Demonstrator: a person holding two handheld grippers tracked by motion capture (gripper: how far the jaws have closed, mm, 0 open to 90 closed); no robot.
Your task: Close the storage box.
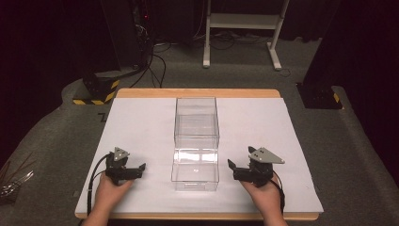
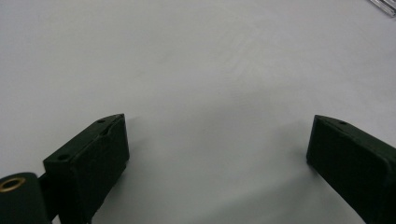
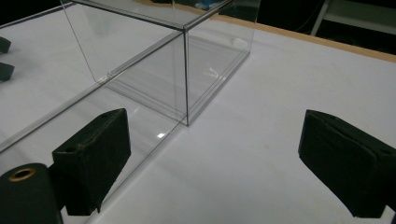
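**A:** Two hands rest on the near edge of the white table (image 1: 141,122), a gripper in each, with the clear box (image 1: 196,141) standing between them at the centre. Nothing is held. The left gripper (image 1: 136,170) lies near the box on its left, its jaws spread wide over bare tabletop in its own view (image 2: 217,154)

**B:** And the right gripper (image 1: 234,170) mirrors it on the other side, jaws equally wide apart and holding nothing. Its own view (image 3: 215,158) looks along the box's side wall (image 3: 217,56), with one jaw close by the low front section

**A:** The box seems to be in two parts, a taller rear half and a lower, shallower tray (image 1: 195,172) at the front, though the clear walls make the seam hard to read. I judge the step in hand to be a reach inward from both sides

**B:** To do it well, I would say both should close in level and together, each jaw pair straddling a wall edge rather than pushing against it, since thin clear plastic is likely to slide on that smooth sheet if nudged from one side alone

**A:** A gentle squeeze too, I think; the walls look slick and may flex. The glare on the front panel hides the rim, so the right gripper's own view is the better guide for lining up
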